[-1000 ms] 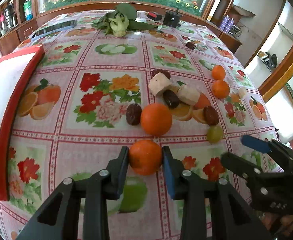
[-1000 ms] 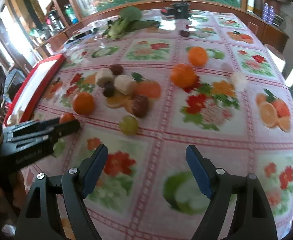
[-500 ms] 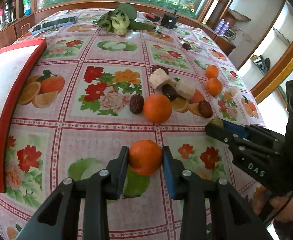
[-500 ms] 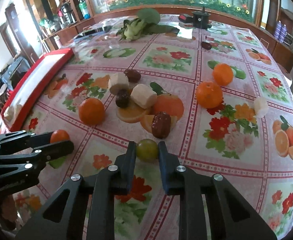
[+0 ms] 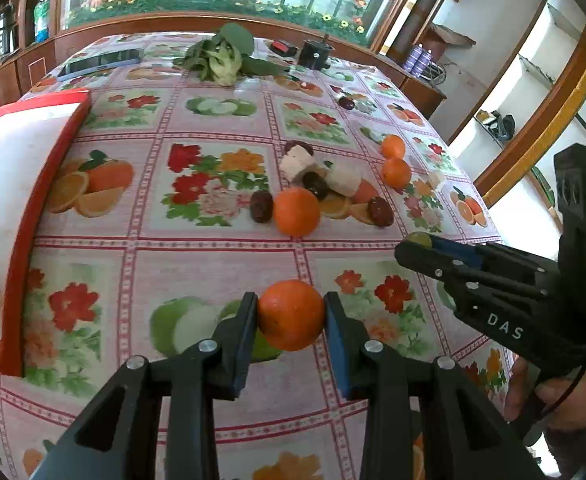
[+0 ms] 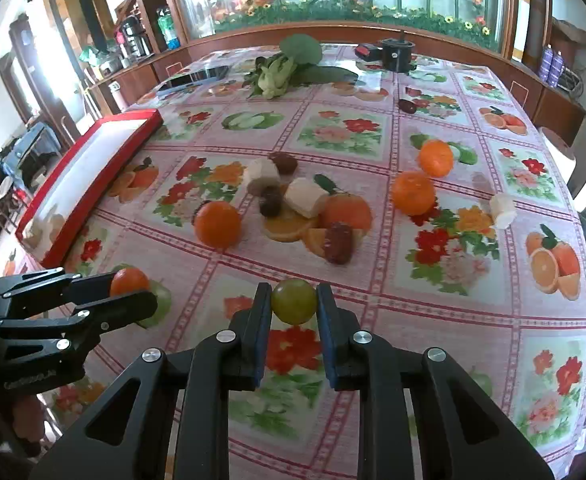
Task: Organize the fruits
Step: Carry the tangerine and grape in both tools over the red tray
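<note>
My left gripper is shut on a small orange and holds it above the near part of the table; it also shows at the left of the right wrist view. My right gripper is shut on a green grape; it shows at the right of the left wrist view. Another orange, two more oranges, several dark dates and pale fruit chunks lie in a cluster mid-table. A red-rimmed white tray lies at the left.
The floral tablecloth covers the whole table. A leafy green vegetable, a phone and a black round device lie at the far end. A white chunk lies at the right. The table edge drops off at the right.
My right gripper moved in, shut on the green grape and lifted it. My left gripper has kept its hold on the orange and drawn back toward the near edge.
</note>
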Demonstrator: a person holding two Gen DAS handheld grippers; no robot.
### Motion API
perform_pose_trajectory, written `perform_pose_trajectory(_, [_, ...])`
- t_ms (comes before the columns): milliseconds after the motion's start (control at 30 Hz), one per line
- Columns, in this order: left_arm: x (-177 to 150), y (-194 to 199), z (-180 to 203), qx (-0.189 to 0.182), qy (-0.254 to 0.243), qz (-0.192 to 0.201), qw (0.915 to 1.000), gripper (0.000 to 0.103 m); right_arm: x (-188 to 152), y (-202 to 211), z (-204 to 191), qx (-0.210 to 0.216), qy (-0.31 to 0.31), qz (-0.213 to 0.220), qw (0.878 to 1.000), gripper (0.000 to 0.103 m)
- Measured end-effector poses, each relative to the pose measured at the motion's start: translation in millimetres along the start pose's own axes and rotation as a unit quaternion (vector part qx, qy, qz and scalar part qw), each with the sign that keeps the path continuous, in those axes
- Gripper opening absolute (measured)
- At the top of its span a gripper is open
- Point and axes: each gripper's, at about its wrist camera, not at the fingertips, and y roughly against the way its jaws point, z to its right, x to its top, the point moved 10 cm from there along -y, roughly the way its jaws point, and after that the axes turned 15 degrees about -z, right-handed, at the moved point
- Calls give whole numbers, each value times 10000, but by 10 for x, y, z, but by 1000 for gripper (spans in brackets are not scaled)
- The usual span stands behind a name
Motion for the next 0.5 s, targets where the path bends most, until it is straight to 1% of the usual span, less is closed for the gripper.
perform_pose_trajectory(133, [-17, 127, -181, 19, 150, 101, 9998, 36, 91, -24, -230, 90, 143, -8, 9999, 22])
perform_pose_trajectory(267, [-18, 302, -417, 48, 338, 253, 9991, 36, 235, -60, -592, 277, 391, -23, 9988, 22])
perform_pose_trajectory(500, [-27, 661, -1043, 253, 796, 560, 9949, 36, 565, -154, -1311, 626, 845, -77, 9944, 22])
